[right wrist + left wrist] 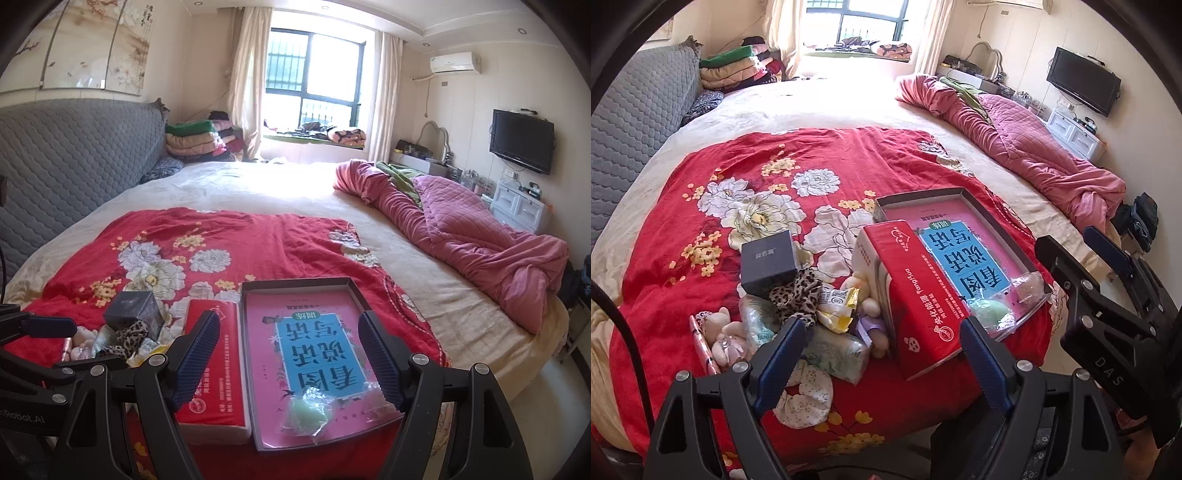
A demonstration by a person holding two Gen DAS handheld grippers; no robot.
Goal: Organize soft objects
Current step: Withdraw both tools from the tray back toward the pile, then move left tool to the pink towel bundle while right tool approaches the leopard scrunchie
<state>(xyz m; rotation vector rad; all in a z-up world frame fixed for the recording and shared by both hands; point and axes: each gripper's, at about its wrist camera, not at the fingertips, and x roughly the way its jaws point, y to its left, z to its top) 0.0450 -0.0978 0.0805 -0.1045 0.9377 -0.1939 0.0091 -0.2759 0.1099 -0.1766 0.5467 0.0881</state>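
A dark tray (882, 202) (295, 281) holding a pink-and-blue book lies on the red floral blanket (757, 158). In its near corner sit a bagged green soft item (990, 310) (306, 410) and a bagged pinkish one (1028, 286). A red tissue box (916, 288) (210, 369) lies along the tray's left side. Left of it is a pile: plush bear (720, 332), leopard scrunchie (798, 295), tissue packs (834, 354), dark box (768, 262). My left gripper (882, 350) hangs open above the pile and box. My right gripper (288, 339) (1071, 240) hangs open over the tray, empty.
A crumpled pink quilt (1034, 147) (480, 236) lies on the bed's right side. The grey padded headboard (628, 129) runs along the left. A white floral cloth (805, 398) lies near the bed's front edge. Cream sheet stretches beyond the blanket toward the window.
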